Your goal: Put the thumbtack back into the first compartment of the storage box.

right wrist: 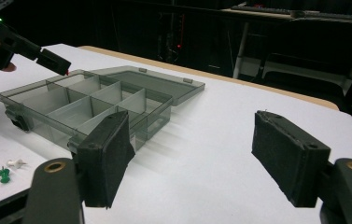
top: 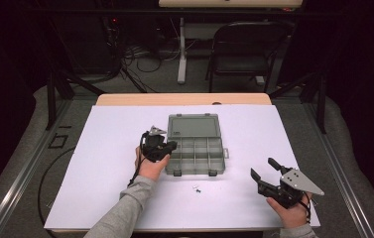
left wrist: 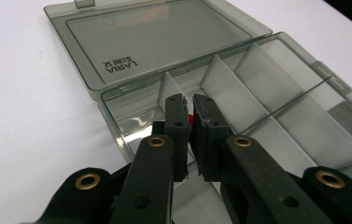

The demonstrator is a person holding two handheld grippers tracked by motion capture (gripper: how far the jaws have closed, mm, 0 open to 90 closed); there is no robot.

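Black jaws of the left gripper [left wrist: 191, 116] rise close before its own camera, nearly together and clamped on a small red thing [left wrist: 191, 118] that peeps out between their tips; it looks like a push pin, though too little shows to be sure. Just beyond and beneath those jaws lies the grey compartment box [left wrist: 276, 93], its lid laid flat open behind it, and the jaw tips hang over the compartment at the box's near left corner, above its white dividers. From the high view the left gripper [top: 170, 145] sits at the left edge of the box [top: 195, 148], held by the left hand [top: 151, 166]. Well apart from it, the right gripper [top: 262, 168] hovers over the white bench [top: 105, 148] with its jaws wide apart and nothing between them; in the right gripper view the box lies ahead and to the left of those jaws. Beside the left jaw there, a green push pin [right wrist: 3, 174] and a white push pin [right wrist: 16, 163] lie loose on the bench, just in front of the box
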